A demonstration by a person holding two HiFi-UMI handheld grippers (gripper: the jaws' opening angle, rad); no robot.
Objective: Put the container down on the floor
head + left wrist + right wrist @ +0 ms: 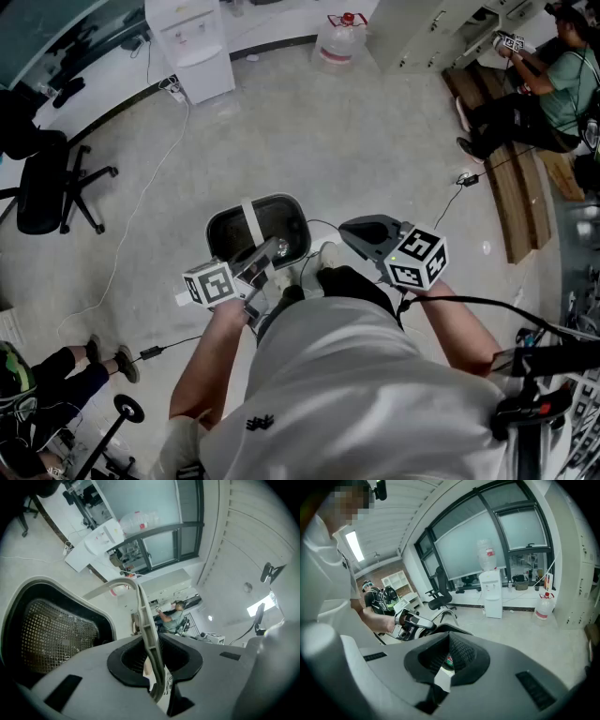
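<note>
Container (pixel 281 220) hung by its handle (pixel 143 620) from clenched left hand-held gripper (pixel 152 665) for lowering to floor (pixel 356 141); right hand-held gripper (pixel 445 660) shut alongside.

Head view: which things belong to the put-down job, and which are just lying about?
Job:
- container, carried by its handle
- left hand-held gripper, clamped on the handle
- floor

Lying about:
- water dispenser
- water jug
- office chair
- cable
- right hand-held gripper, shut, empty

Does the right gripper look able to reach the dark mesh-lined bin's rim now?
Probably yes: the right gripper hangs just beside the dark mesh-lined bin with nothing between them, though its fingers are shut.
</note>
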